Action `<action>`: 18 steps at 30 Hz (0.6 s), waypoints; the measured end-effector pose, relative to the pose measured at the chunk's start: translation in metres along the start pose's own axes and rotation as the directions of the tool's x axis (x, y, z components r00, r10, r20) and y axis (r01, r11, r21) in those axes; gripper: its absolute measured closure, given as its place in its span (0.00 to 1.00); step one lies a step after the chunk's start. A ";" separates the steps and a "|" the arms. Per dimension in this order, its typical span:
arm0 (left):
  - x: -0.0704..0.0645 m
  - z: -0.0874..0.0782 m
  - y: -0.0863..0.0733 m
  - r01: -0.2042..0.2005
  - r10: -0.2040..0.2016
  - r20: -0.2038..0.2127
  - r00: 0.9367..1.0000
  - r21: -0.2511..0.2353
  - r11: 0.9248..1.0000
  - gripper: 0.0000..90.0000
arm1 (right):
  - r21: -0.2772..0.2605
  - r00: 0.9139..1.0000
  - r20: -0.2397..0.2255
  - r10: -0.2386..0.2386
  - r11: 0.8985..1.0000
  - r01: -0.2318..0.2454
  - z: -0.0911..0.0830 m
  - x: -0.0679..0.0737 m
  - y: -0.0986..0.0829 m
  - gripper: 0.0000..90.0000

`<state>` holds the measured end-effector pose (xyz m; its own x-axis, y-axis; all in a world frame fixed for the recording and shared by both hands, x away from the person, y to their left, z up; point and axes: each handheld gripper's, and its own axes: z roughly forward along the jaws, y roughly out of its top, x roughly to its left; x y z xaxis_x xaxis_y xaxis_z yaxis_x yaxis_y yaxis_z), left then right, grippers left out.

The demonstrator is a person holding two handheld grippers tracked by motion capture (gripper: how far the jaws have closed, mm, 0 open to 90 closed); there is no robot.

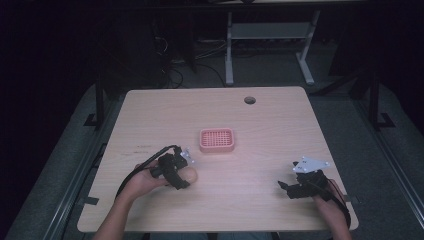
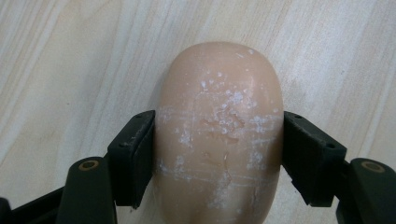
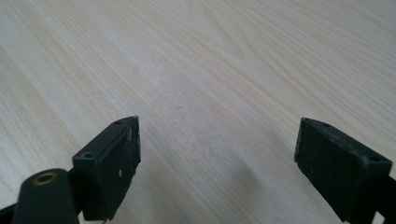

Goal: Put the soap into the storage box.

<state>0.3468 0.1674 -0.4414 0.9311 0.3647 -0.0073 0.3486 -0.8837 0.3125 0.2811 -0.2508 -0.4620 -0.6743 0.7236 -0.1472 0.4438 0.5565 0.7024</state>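
- Soap (image 2: 218, 135) sits pinched between the 2 jaws of the left gripper (image 2: 218, 158): a rounded, peach-coloured bar, its top scuffed with white flecks and thin scratches.
- Both pads (image 2: 135, 156) press flat against the bar's long sides, and the bar lies on the table (image 2: 70, 70).
- In the high view the left gripper (image 1: 186, 176) and soap (image 1: 190, 174) are at the table's near left, the pink slotted dish (image 1: 217, 140) beyond them near the middle.
- Right gripper (image 3: 217, 168) hovers near the right edge of the table, jaws spread wide over bare wood, holding nothing.
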 end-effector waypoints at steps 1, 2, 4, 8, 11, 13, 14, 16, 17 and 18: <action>0.000 0.000 0.000 0.000 0.000 0.003 1.000 0.000 1.000 0.35 | 0.000 1.000 0.001 -0.001 1.000 0.001 0.000 0.000 0.000 0.15; -0.001 0.000 0.000 -0.001 0.001 0.002 1.000 0.001 1.000 0.35 | -0.003 1.000 -0.003 0.006 1.000 -0.006 0.000 0.001 0.000 0.15; -0.001 0.000 0.000 0.000 0.000 0.002 1.000 0.002 1.000 0.35 | -0.002 1.000 -0.003 0.005 1.000 -0.005 0.000 0.000 0.000 0.15; -0.001 -0.001 0.000 0.001 -0.001 0.002 1.000 0.002 1.000 0.35 | -0.003 1.000 0.001 -0.006 1.000 0.006 0.000 -0.001 0.000 0.15; -0.001 -0.001 0.001 -0.002 0.002 0.002 1.000 -0.001 1.000 0.35 | -0.006 1.000 0.002 -0.004 1.000 0.004 -0.001 -0.002 0.000 0.15; -0.001 -0.002 0.002 -0.006 0.006 0.001 1.000 0.007 1.000 0.35 | -0.006 1.000 0.002 -0.003 1.000 0.003 -0.001 -0.001 0.000 0.15; -0.002 -0.002 0.003 -0.006 0.006 -0.002 1.000 0.003 1.000 0.35 | -0.006 1.000 0.003 -0.004 1.000 0.004 -0.001 -0.001 0.000 0.15; -0.001 -0.004 0.004 -0.011 0.011 -0.002 1.000 0.007 1.000 0.35 | -0.009 1.000 -0.002 0.012 1.000 -0.012 -0.001 0.000 0.000 0.15; 0.000 -0.005 0.005 -0.012 0.012 0.001 1.000 0.008 1.000 0.35 | -0.009 1.000 -0.001 0.012 1.000 -0.012 -0.001 0.000 0.000 0.15; 0.000 -0.006 0.006 -0.011 0.011 0.000 1.000 0.006 1.000 0.35 | -0.009 1.000 -0.001 0.012 1.000 -0.012 -0.001 0.000 0.000 0.15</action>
<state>0.3480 0.1637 -0.4342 0.9350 0.3546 -0.0036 0.3385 -0.8894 0.3072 0.2808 -0.2510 -0.4609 -0.6698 0.7295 -0.1382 0.4462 0.5443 0.7104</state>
